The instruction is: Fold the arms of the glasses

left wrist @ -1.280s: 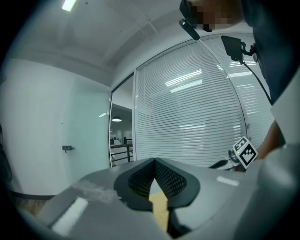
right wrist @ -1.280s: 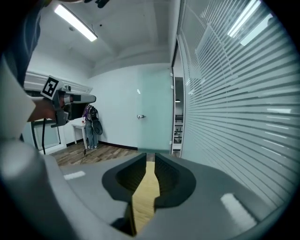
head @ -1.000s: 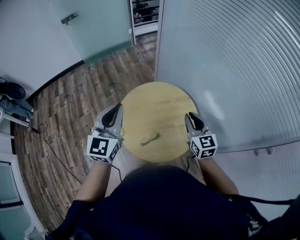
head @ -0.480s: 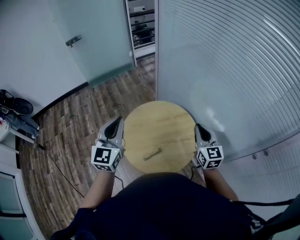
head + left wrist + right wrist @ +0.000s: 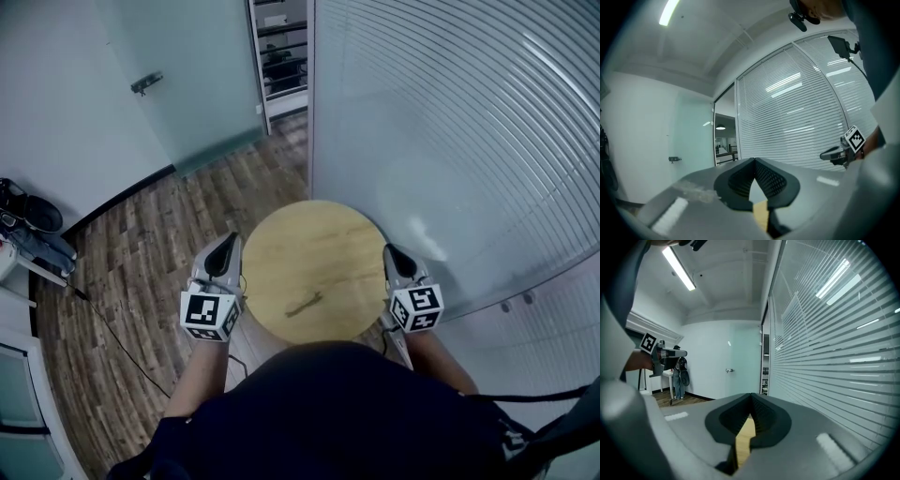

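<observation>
Flanking the round wooden table (image 5: 319, 239), jaws pinched together on nothing.
I am holding the left gripper (image 5: 228, 248) and right gripper (image 5: 390, 253) at opposite edges, probably to bracket the glasses (image 5: 302, 304) lying mid-frame between them; their arms are too small to read.

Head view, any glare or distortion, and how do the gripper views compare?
Head view: wide-angle bowing, a soft glare patch on the glass wall, glasses small and dim. Both gripper views: heavy fisheye, dark corners, light streaks on the glass.
</observation>
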A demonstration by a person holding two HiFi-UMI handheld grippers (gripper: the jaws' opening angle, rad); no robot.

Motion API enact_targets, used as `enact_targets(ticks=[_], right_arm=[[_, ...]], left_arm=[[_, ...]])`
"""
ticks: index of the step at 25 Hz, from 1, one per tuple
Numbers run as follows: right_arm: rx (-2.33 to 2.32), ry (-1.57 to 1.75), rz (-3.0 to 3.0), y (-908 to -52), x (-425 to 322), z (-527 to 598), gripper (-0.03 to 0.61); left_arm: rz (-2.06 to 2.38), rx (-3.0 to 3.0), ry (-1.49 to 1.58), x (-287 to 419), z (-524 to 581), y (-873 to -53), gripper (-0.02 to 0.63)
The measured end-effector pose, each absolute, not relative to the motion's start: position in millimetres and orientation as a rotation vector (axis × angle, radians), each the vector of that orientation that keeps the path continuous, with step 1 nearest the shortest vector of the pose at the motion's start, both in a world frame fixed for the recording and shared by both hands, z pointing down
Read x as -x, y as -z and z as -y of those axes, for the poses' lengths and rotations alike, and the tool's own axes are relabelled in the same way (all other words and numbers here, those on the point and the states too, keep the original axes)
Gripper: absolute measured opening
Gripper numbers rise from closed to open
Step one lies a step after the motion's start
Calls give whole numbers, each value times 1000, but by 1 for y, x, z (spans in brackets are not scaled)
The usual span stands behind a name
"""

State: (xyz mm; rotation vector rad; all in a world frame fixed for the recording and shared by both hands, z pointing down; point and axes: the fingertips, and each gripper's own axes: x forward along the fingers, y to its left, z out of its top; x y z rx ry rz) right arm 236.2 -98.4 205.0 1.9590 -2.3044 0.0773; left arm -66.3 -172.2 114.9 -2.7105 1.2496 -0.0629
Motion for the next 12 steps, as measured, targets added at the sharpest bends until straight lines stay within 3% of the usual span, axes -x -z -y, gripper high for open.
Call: enact_targets(ticks=[12], right_arm=[[-1959,-73,2336,-197,-211,97,9]], left_arm=[[-1207,2710,68,79,169,-105,3]])
